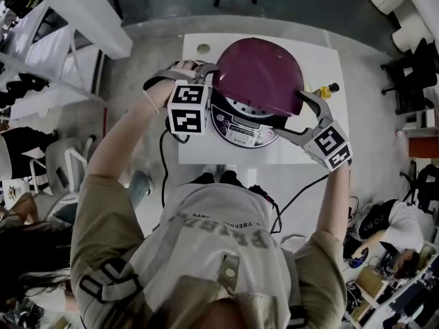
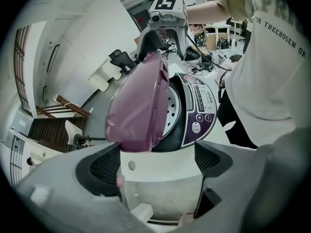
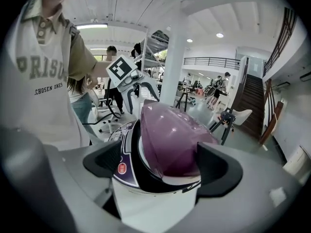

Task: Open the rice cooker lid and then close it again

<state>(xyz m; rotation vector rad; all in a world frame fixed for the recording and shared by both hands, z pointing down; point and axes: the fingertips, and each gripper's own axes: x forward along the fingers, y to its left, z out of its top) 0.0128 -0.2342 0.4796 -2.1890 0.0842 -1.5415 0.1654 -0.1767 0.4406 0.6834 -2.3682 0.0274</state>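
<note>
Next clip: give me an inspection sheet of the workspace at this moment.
Surface: white table, a round hole at its far left.
Job's things: rice cooker, its maroon lid part raised.
Clutter: small yellow object near the table's right edge.
Grippers: left hand-held gripper and right hand-held gripper, both open, flanking the cooker.
Cables: black cable front left, another front right.
Surroundings: office chair, seated person.

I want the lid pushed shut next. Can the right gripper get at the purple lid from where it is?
Probably yes. The right gripper sits right at the raised lid, jaws apart, with nothing in the way; the left gripper is on the far side.
</note>
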